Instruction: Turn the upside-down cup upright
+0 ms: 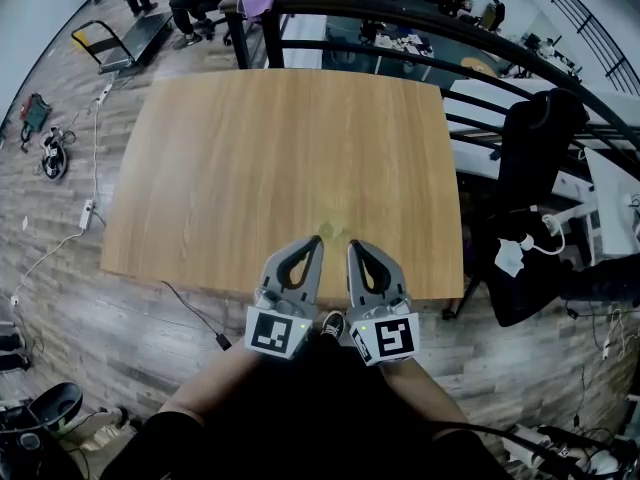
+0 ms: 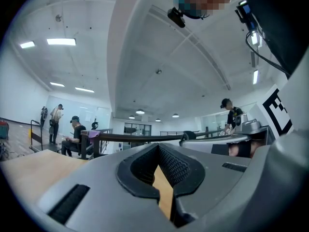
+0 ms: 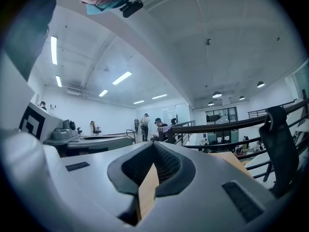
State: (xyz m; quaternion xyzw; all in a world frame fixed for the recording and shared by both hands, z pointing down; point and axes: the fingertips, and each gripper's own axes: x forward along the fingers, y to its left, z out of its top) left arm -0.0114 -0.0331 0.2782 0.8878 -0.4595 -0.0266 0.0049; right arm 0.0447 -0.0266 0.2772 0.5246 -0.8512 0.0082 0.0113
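No cup shows in any view. The wooden table (image 1: 280,158) lies bare in the head view. My left gripper (image 1: 316,240) and right gripper (image 1: 353,244) hang side by side over the table's near edge, both pointing level and away from me. Each has its jaws shut with nothing between them. In the left gripper view the left gripper (image 2: 157,146) has its pads meeting at the tips, with only table wood seen through the gap below. The right gripper view shows the right gripper (image 3: 153,144) in the same state.
A black railing (image 1: 400,18) runs behind the table, with a purple cloth (image 1: 256,4) draped on it. A black office chair (image 1: 535,138) stands to the right. Cables and a power strip (image 1: 86,214) lie on the floor at left. People sit and stand far off.
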